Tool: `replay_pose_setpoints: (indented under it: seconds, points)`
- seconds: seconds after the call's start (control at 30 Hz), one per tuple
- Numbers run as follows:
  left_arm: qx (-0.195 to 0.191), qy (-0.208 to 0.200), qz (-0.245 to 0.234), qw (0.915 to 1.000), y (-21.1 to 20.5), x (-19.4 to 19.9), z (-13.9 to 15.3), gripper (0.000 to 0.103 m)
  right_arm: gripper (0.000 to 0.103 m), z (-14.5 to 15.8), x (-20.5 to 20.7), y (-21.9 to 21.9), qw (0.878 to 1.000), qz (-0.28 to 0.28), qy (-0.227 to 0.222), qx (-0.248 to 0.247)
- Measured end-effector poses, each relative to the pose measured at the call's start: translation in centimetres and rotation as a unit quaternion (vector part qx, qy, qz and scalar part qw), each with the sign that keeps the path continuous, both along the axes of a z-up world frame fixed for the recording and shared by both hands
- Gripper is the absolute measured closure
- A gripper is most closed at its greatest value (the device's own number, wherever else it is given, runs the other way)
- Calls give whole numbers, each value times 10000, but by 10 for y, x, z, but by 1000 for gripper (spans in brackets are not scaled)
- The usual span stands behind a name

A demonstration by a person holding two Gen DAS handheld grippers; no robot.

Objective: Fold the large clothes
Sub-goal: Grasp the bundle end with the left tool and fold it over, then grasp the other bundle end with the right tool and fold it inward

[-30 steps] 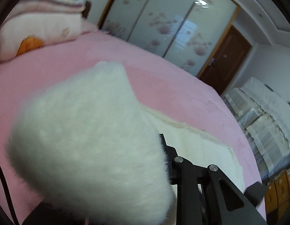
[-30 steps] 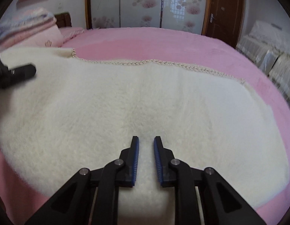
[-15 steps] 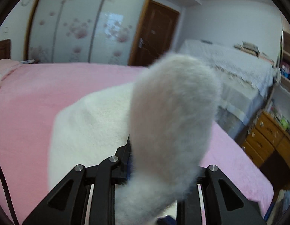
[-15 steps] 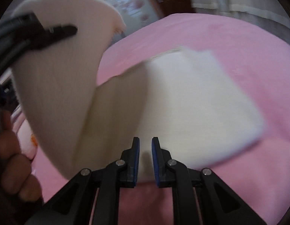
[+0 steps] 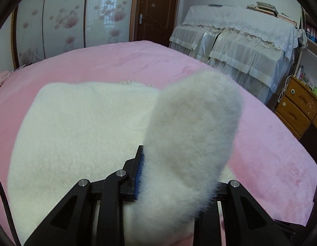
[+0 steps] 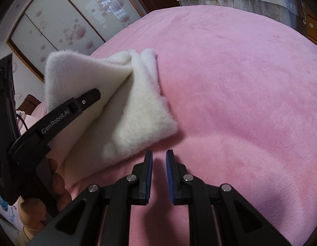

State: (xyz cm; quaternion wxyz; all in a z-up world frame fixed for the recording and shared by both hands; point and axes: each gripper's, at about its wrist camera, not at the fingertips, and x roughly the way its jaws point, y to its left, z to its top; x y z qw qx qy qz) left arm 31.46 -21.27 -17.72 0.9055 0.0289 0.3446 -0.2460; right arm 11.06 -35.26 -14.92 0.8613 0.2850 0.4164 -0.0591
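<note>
Grippers first: left gripper [image 5: 174, 176] is clamped on a fluffy flap of the white fleece garment [image 5: 80, 139], lower centre of its view. Right gripper [image 6: 158, 164] holds nothing, jaws nearly closed w/ a thin gap, over the pink bed [image 6: 240, 102]. Garment lies half-folded at centre-left. Risk: thick pile slips from the pads, or the flap drags lower layers askew.

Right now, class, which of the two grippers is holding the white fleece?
The left gripper: its jaws pinch a raised flap of the white fleece. The right gripper, nearly shut, holds nothing and hangs over the pink bedspread.
</note>
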Motion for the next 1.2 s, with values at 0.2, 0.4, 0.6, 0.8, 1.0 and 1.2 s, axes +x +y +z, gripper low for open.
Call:
replay_pose_setpoints:
  seconds: [0.2, 0.4, 0.6, 0.8, 1.0, 1.2]
  points:
    - [99, -90, -176, 9998, -4, -19, -9, 79, 90, 4, -16, -7, 9997, -51, -133, -173]
    - [240, 62, -311, 9992, -12, -28, -17, 57, 90, 14, -25, -15, 9995, -187, -66, -246]
    - [301, 411, -853, 9951, -6, -50, 34, 16, 82, 52, -19, -25, 9991, 93, -261, -312]
    - [475, 463, -538, 9963, 48, -59, 77, 16, 52, 99, -5, -18, 9928, 646, -711, -716]
    - [199, 1163, 428, 9921, 123, -14, 72, 16, 52, 113, 44, 4, 9866, 1315, -482, -841]
    - [366, 1549, 674, 9849, 146, 11, 48, 51, 81, 91, 85, 34, 9756, 1885, 80, -1123]
